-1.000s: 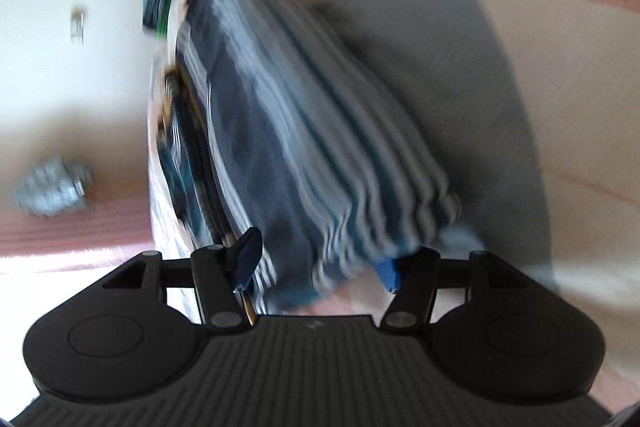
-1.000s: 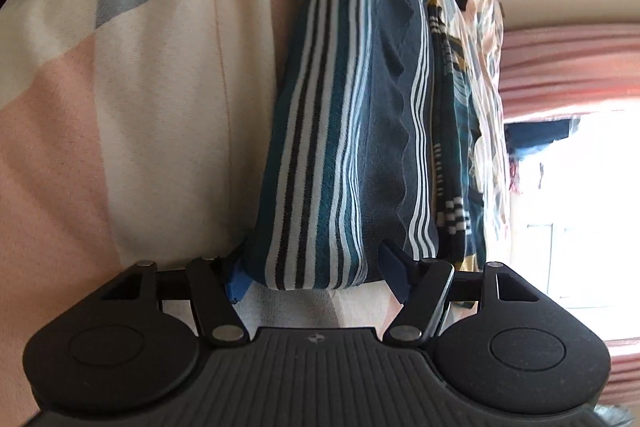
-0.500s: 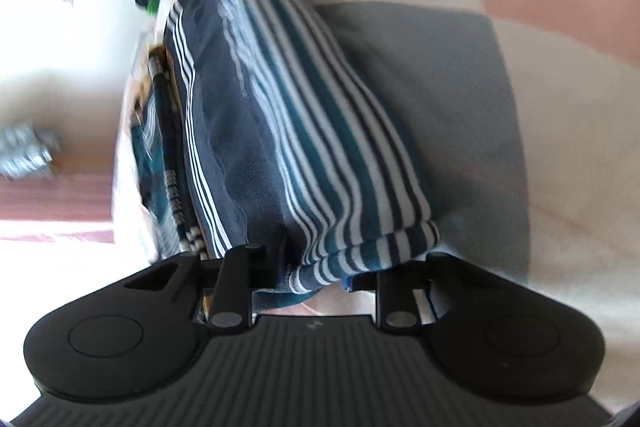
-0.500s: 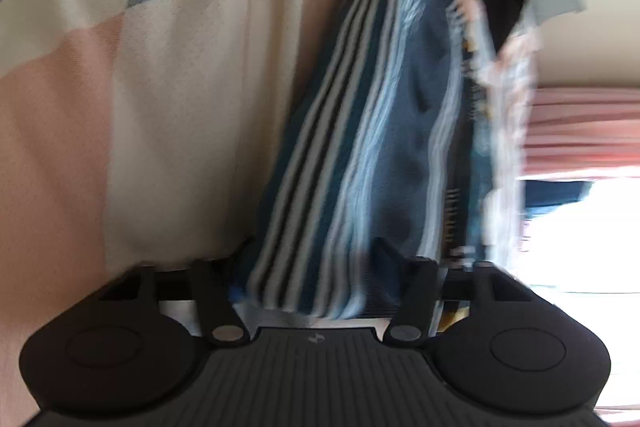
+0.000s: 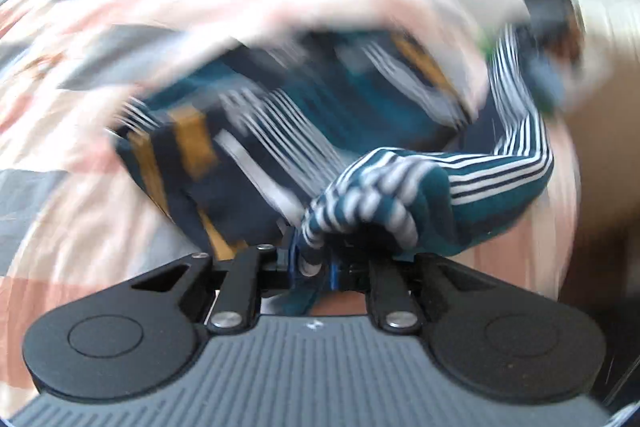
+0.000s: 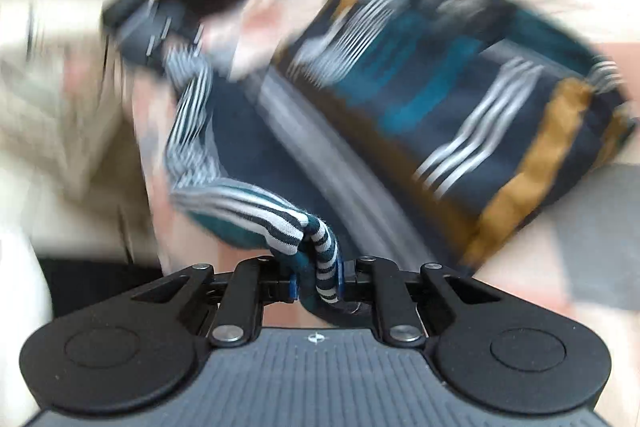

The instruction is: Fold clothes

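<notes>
**Both grippers hold the striped edge above the bedding**

We have the left gripper (image 5: 314,267) with its jaws pressed together on a bunched corner of the striped garment (image 5: 400,195), and the right gripper (image 6: 318,281) is clamped in the same way on another bunched corner of it. In the left wrist view, the teal and white striped edge runs from the left jaws away toward the other gripper, so the cloth hangs as a band between our two hands. Behind this band lies a dark folded cloth (image 6: 460,115) with mustard and white stripes; we cannot tell if it belongs to the same garment or is a separate piece. All of it is over the checked bedding (image 5: 72,219) in pink, grey and cream. Both pictures are strongly blurred, so fine details are not sure.

We judge that some things can go wrong here. Each grip takes only a small, rolled bit of fabric, so a quick pull may let a corner slip out. If our two hands go unevenly, the fold line will be crooked. The hanging band could also drag the dark folded cloth and disturb it.
</notes>
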Motion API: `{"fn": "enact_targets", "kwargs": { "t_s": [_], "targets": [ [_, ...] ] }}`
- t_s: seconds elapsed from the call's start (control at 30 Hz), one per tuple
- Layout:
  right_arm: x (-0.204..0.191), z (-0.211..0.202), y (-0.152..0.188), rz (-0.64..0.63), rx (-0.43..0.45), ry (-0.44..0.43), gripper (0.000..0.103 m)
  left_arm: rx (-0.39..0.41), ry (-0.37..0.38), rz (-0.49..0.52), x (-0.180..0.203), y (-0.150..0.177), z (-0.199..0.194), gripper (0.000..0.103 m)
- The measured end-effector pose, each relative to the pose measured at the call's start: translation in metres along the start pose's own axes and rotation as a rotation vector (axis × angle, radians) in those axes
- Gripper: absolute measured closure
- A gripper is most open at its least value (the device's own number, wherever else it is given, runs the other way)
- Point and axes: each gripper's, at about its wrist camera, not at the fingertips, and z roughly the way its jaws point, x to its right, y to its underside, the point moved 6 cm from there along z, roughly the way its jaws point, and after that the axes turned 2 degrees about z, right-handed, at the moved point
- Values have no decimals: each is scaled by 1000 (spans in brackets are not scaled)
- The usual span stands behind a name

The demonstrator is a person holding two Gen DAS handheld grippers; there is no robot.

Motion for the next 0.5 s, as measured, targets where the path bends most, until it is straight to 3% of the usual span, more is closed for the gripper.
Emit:
{"fn": "enact_targets", "kwargs": {
  "t_s": [0.13, 0.23, 0.3, 0.37, 0.4, 0.43, 0.5],
  "targets": [
    [91, -8, -42, 219, 143, 42, 86, 31, -1, -257, -69, -24, 49, 91],
    [146, 16, -38, 432, 220, 24, 86, 28, 42, -404, -102, -18, 80, 90],
    [161, 29, -36, 519, 280, -12, 86, 53, 90, -471, -105, -14, 82, 86],
    [159, 31, -33, 563, 341, -36, 73, 102, 112, -502, -105, -16, 77, 65],
    [157, 31, -32, 586, 362, -48, 61, 130, 99, -506, -106, -16, 74, 56],
    [153, 30, -32, 588, 393, -39, 49, 159, 72, -506, -108, -19, 70, 52],
    [146, 27, -35, 583, 451, -3, 40, 217, 43, -504, -115, -29, 66, 49]
  ]
}}
